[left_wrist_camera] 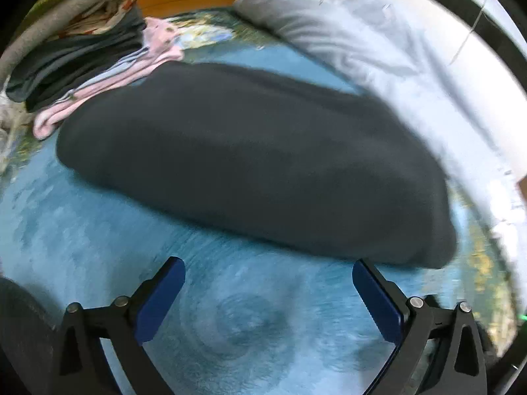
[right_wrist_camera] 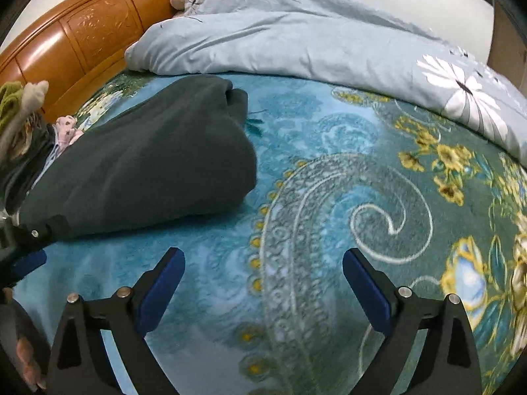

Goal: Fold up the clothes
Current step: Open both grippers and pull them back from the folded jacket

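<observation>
No containers in view. One dark grey folded garment lies flat on the bed's teal patterned blanket, just ahead of both tools. Left tool spread wide, nothing between the pads; right tool likewise spread and empty, over bare blanket. One pile of mixed clothes beside the garment's far end. One pale blue duvet behind. One wooden headboard.

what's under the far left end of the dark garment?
The dark garment overlaps a pink garment there, on the blue patterned blanket. Whatever lies beneath its middle is covered.
</observation>
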A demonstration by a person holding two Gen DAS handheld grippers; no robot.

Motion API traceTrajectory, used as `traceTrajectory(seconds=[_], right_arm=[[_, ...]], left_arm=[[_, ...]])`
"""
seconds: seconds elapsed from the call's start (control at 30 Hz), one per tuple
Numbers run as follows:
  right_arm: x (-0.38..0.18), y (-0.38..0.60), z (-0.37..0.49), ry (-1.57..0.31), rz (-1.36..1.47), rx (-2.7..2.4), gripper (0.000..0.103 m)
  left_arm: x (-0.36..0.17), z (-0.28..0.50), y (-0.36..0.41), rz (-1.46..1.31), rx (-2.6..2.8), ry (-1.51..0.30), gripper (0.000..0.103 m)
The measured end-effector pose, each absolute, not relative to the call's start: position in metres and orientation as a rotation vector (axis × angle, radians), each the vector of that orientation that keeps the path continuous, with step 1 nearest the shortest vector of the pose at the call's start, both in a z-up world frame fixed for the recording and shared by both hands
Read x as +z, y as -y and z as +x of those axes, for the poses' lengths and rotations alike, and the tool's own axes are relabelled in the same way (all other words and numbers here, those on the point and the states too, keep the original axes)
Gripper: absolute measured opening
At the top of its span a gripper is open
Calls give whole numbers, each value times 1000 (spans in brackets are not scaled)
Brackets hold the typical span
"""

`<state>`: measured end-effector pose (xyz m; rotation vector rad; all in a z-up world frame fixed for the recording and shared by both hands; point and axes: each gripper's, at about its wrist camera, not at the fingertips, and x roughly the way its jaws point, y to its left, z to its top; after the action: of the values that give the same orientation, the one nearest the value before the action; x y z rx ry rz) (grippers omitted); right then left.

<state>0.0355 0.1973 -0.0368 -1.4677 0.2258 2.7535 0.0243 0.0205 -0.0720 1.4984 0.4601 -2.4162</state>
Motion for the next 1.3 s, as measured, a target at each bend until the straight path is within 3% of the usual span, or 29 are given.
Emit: traceTrajectory(seconds=[0.67,1.3], right_arm=[[-62,-190,2,60,-1481,2873,97],[-66,-186,3,107,-1465,2832,103]], left_arm=[[-107,5,-35,1282,-2567,-382,103],[-116,9,-37,1251,-2599,-445,103]])
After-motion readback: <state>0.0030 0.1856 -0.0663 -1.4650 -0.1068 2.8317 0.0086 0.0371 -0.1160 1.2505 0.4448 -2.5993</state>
